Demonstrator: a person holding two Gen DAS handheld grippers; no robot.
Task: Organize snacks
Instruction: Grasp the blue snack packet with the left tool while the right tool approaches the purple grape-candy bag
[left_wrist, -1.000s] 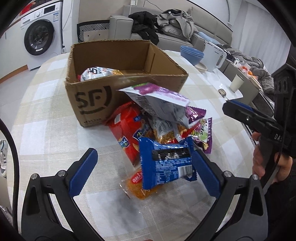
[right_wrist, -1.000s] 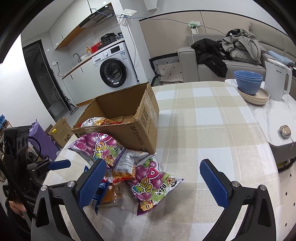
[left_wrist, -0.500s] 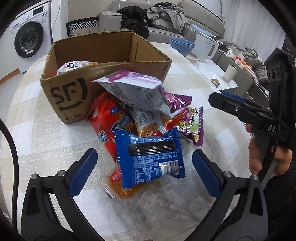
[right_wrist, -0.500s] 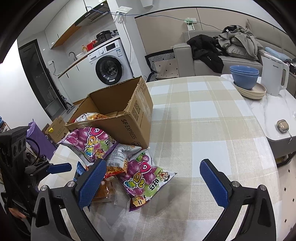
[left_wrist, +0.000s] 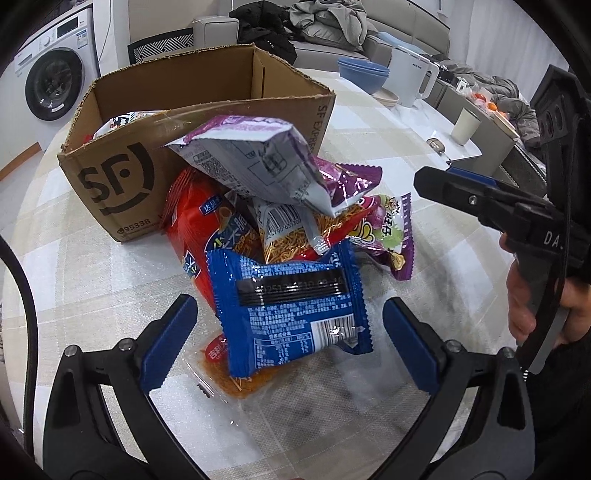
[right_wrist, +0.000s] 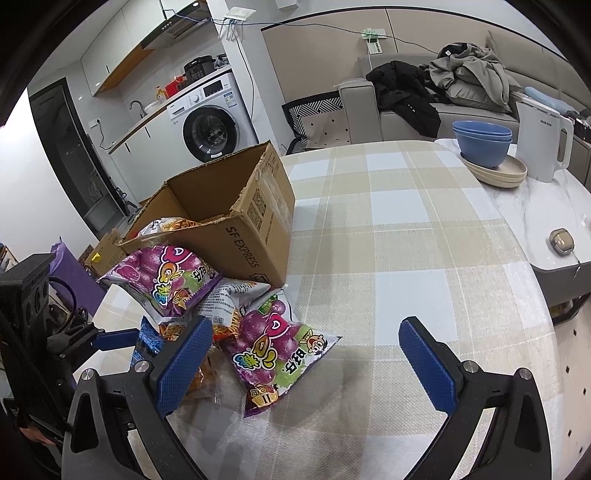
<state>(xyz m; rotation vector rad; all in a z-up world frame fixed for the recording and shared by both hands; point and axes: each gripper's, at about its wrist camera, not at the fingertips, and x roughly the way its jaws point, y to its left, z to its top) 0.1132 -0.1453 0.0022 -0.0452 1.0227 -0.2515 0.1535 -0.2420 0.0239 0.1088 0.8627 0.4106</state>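
A pile of snack bags lies against an open cardboard box (left_wrist: 118, 184) (right_wrist: 255, 236) on the checked table. A blue packet (left_wrist: 291, 314) lies nearest, on a clear pack of orange strips (left_wrist: 236, 380). Behind it are a red bag (left_wrist: 199, 221), a noodle-snack bag (left_wrist: 291, 236) and a purple-and-white bag (left_wrist: 258, 162) leaning on the box. My left gripper (left_wrist: 291, 343) is open, its fingers either side of the blue packet. My right gripper (right_wrist: 310, 362) is open above a purple grape-candy bag (right_wrist: 269, 350); another grape bag (right_wrist: 162, 277) lies beside the box. One snack bag (right_wrist: 173, 225) sits inside the box.
Stacked blue bowls (right_wrist: 484, 144) on plates and a white kettle (right_wrist: 543, 140) stand at the table's far right. A cup (left_wrist: 467, 125) and a small round object (right_wrist: 561, 240) rest on a marble side table. A hand (left_wrist: 532, 302) holds the right gripper. Washing machine and sofa stand behind.
My left gripper has moved closer to the pile, so the blue packet now lies between its fingers. My right gripper has come lower over the grape-candy bag.
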